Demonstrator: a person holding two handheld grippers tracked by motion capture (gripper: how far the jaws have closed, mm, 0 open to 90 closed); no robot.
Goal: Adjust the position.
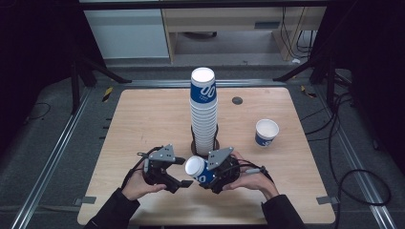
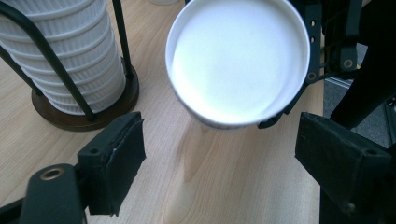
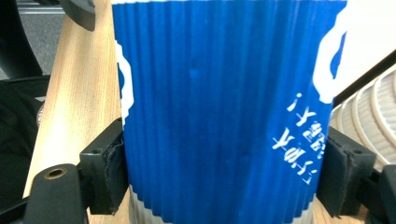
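1. High view: right gripper point(image 1: 206, 172) clamped on a blue paper cup point(image 1: 198, 169) held sideways over the table point(image 1: 143, 119), white mouth facing the left gripper point(image 1: 181, 171), whose jaws gape just beside the rim. Tall cup stack point(image 1: 204, 112) in a rack right behind; a single cup point(image 1: 266, 132) well apart to the right. Dark floor beyond the table edges.
2. Left gripper view: jaws wide apart, holding nothing, cup mouth point(image 2: 239, 60) just ahead.
3. Right gripper view: pads point(image 3: 114, 168) pressed against the ribbed blue wall point(image 3: 219, 107).
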